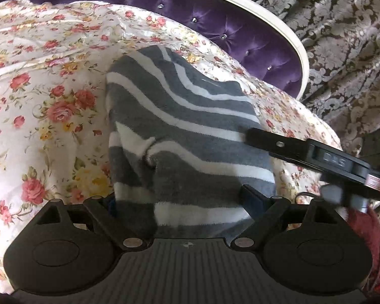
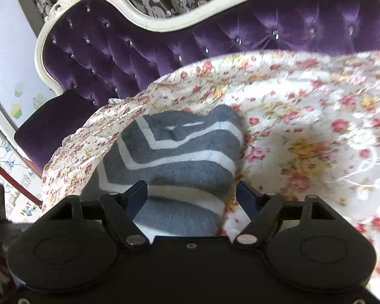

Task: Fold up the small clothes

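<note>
A grey and white striped fleecy garment (image 1: 190, 131) lies folded on a floral bedsheet (image 1: 38, 88). My left gripper (image 1: 179, 197) is open, its jaws wide apart, with the near edge of the garment lying between them. In the left wrist view my right gripper (image 1: 316, 157) reaches in from the right, its tip resting at the garment's right edge. In the right wrist view the garment (image 2: 179, 152) lies just ahead. My right gripper (image 2: 192, 192) is open, its fingers (image 2: 139, 195) standing over the cloth's near edge.
A purple tufted headboard (image 2: 139, 50) with a cream frame stands behind the bed. A patterned grey curtain (image 1: 342, 38) hangs beyond it. The sheet's edge (image 2: 71, 152) drops off at the left of the right wrist view.
</note>
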{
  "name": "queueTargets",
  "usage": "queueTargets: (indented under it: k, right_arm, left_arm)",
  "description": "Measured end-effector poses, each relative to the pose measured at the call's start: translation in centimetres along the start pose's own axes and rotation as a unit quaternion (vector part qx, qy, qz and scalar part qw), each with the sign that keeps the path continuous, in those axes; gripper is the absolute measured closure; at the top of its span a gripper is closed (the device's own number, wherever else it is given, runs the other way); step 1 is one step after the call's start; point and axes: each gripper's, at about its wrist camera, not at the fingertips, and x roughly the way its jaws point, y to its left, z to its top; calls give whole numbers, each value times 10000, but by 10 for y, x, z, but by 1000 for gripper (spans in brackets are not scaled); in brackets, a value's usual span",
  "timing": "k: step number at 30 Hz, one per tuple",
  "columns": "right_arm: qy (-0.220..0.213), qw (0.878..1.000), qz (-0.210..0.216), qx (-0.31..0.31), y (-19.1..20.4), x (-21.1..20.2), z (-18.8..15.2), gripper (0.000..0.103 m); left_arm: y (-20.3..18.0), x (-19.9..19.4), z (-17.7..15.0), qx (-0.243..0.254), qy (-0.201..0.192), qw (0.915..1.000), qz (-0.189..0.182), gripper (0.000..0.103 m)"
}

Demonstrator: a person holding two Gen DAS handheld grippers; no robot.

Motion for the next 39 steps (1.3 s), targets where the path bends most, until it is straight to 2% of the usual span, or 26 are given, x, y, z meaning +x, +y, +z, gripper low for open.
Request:
queueTargets:
  k: [4,8,10,16,18,24,32,39]
  right_arm:
    - [146,9995,158,231,-5,17,0,22]
    - [180,9987,270,395,-9,22,-3,23]
    - [167,9986,276,430,-10,21,-4,25]
    - [184,9985,224,459,-12,17,-3,37]
    - [153,9993,94,324,-8,15,-3,50]
    - [131,9997,-151,-125,10,10,-1,58]
    - [43,9999,-62,74,9,0,2,61]
    - [80,9997,-159,158,15,-51,-7,61]
  left_arm:
    - [10,-2,2,-386,-42,9992,-130,19]
    - [14,-3,4,-456,-7,9989,-109,31]
    - [16,-4,4,-542,-45,9984,-174,40]
    - [15,-2,3,-527,-75,9982,-284,60]
    - [15,-3,2,-517,-110,9981,-322,66]
    - [10,-5,2,-418,-191,9984,-318,70]
    - [5,-15,2,-453,-279,9971,-536,72]
    - [-24,-44,-25,-351,-398,9949,-853,73]
